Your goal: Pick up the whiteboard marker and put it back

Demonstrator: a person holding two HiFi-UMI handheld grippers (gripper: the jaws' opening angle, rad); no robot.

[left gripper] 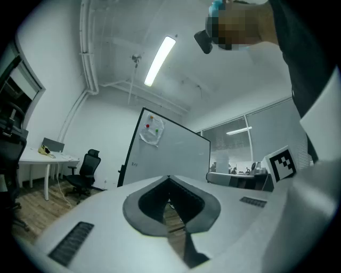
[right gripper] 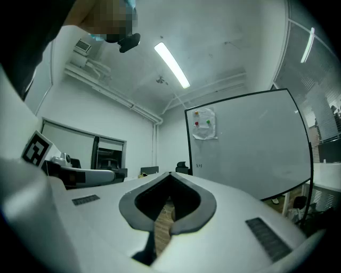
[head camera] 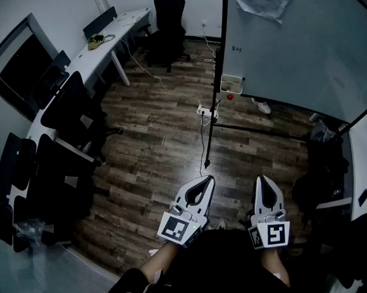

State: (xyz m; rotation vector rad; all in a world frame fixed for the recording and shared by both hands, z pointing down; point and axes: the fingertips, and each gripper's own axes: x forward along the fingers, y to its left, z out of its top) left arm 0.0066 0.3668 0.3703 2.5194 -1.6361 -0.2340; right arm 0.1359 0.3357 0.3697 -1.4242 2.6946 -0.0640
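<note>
The whiteboard (head camera: 300,46) stands on its frame at the far right of the room. A small white holder (head camera: 232,83) hangs at its lower left corner, with a red round thing (head camera: 230,97) just under it. I cannot make out a marker from here. My left gripper (head camera: 206,179) and right gripper (head camera: 262,178) are held close to the person's body, side by side, pointing level toward the board and well short of it. Both are shut with nothing between the jaws. The left gripper view shows the left gripper (left gripper: 169,177) tips meeting, and the right gripper (right gripper: 170,174) looks the same.
A power strip (head camera: 207,111) and its cable lie on the wooden floor in front of the board frame. Black office chairs (head camera: 72,111) line a long white desk (head camera: 106,46) at the left. A shoe (head camera: 260,105) lies under the board. A plastic bag (head camera: 265,2) hangs on the board.
</note>
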